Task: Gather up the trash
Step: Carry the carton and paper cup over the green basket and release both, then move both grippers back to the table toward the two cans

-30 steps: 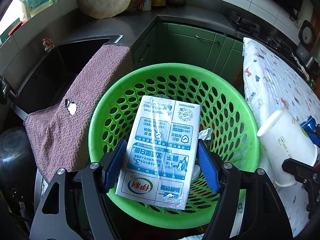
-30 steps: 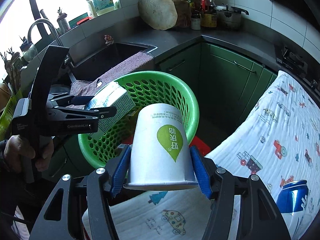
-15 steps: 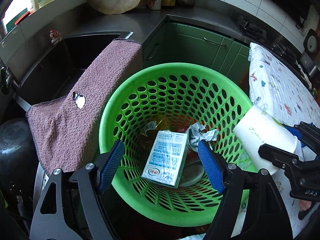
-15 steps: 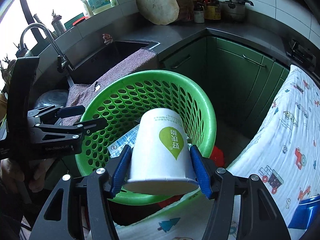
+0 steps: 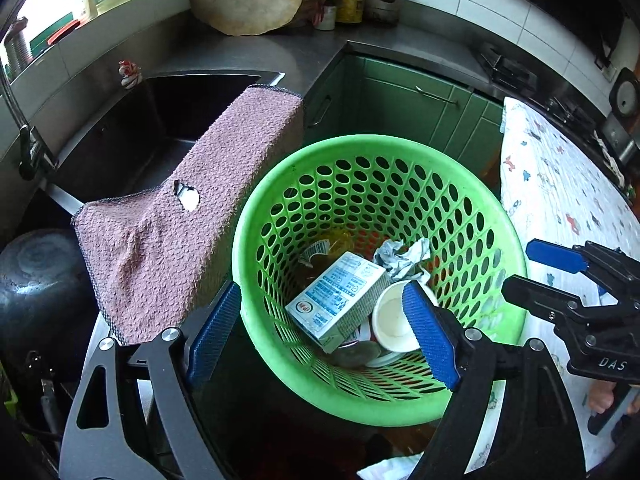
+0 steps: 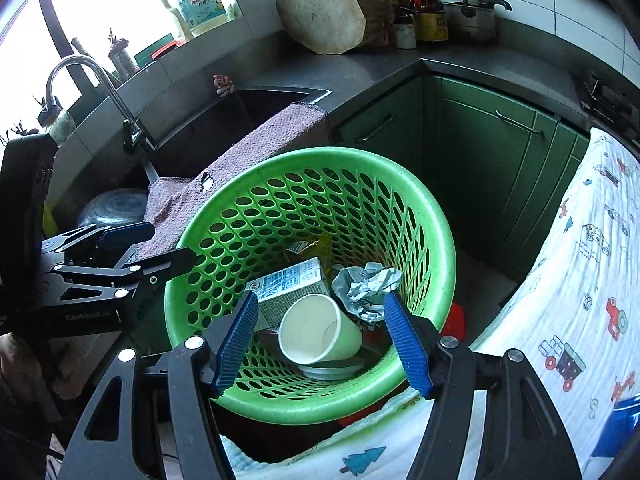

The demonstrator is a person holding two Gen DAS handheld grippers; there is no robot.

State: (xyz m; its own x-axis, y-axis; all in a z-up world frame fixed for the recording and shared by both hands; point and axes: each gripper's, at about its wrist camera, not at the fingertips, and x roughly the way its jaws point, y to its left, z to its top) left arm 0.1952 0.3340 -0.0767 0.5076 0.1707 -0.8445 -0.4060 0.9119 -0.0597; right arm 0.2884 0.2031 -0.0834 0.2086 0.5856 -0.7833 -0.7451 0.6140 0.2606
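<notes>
Desk (image 5: 256, 52), dark grey, ran behind the basket (image 5: 508, 236) and turned the corner above green cabinets (image 6: 480, 152). Sink (image 5: 132, 128) sat in it, left of the basket and further back. A patterned cloth (image 6: 580, 264) with little vehicles lay right of the basket, its edge just beside the rim. A pink towel (image 5: 192, 208) with one hole hung over the sink's edge, touching the basket's left side.

Basket: green, round, perforated wall, seen from above in both views. All the trash lay at its bottom. A carton (image 6: 292, 280) lay on its side near the middle of the basket floor. A white paper cup (image 6: 320, 328) lay tipped over beside the carton, mouth towards the near wall, touching or nearly touching the carton. A crumpled grey wad (image 6: 368, 284) sat just right of the carton. A yellowish wrapper scrap (image 6: 308, 246) lay behind the carton, close to the far wall. A flat round lid-like piece showed under the cup; could not tell what it was.

Left tongs (image 5: 324, 336) hung over the basket's near-left rim, wide, nothing between the pads; the jaws had just been opening. Right tongs (image 6: 320, 344) hung over the basket's near rim, fairly wide, jaws just opened too, nothing pressed between the pads; the cup lay loose below them.
</notes>
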